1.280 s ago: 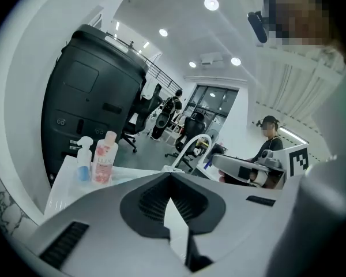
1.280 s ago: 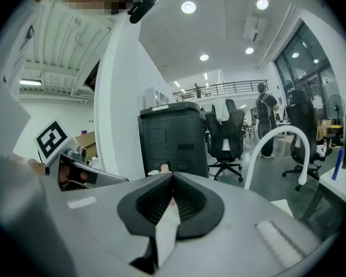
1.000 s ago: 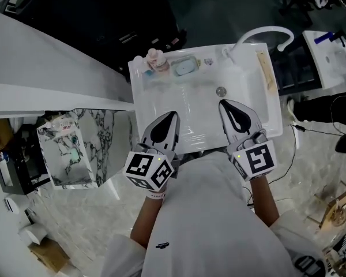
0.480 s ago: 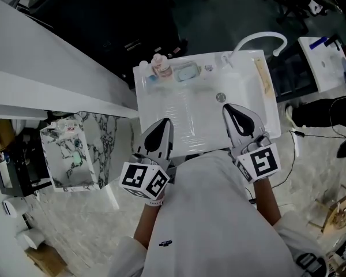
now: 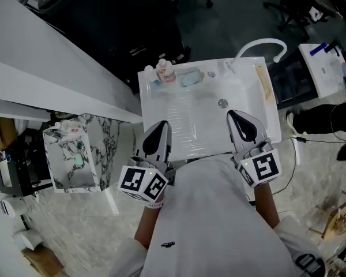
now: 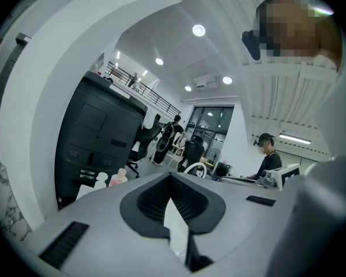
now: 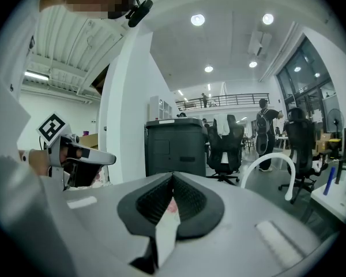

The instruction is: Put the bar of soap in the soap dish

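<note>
In the head view a white sink [image 5: 259, 126] lies below me. On its far rim sits a pale blue-green oval soap dish [image 5: 189, 78]; whether a bar lies in it I cannot tell. My left gripper [image 5: 163, 123] hovers over the basin's near left part, shut and empty. Over the near right part, just short of the drain [image 5: 222, 103], my right gripper [image 5: 235, 114] is also shut with nothing in it. Both point toward the far rim. In the left gripper view [image 6: 172, 175] and the right gripper view [image 7: 173, 175] the jaw tips meet.
A pink bottle [image 5: 166, 70] and a small white one [image 5: 149, 70] stand left of the dish. A white arched faucet [image 5: 260, 45] rises at the far right corner. A marbled box [image 5: 75, 154] stands left of the sink, a white counter [image 5: 46, 79] beyond it.
Both grippers have lifted a little above the basin, the left more than the right. Both stayed shut and empty. The head view has shifted slightly.
</note>
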A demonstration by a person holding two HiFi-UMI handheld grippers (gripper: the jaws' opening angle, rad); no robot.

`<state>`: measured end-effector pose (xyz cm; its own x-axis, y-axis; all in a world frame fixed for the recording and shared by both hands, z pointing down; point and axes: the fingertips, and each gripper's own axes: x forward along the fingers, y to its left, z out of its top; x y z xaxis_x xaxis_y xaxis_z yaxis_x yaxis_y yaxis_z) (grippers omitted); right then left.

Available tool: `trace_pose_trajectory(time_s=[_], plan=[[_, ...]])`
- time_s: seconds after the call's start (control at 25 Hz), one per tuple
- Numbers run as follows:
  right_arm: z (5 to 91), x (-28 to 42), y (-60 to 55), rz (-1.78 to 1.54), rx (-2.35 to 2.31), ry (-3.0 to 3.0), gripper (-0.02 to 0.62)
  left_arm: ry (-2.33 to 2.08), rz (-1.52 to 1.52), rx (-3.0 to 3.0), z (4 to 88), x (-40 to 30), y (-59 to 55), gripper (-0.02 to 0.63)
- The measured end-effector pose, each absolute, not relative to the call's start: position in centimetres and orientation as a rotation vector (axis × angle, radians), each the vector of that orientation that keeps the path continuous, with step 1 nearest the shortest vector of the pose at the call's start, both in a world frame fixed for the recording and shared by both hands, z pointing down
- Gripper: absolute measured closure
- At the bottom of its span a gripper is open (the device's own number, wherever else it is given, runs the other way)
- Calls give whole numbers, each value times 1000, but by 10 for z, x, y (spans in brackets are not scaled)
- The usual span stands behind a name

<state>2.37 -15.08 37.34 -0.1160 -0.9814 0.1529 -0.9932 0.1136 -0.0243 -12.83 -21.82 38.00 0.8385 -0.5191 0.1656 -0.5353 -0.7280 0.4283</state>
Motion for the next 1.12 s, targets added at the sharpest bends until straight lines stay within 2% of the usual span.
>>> trace_pose_trajectory(time_s=[1.12], plan=[[366,18,-149,155,2036,-2262,583,-762,58,2583,379,-132,-212,597]])
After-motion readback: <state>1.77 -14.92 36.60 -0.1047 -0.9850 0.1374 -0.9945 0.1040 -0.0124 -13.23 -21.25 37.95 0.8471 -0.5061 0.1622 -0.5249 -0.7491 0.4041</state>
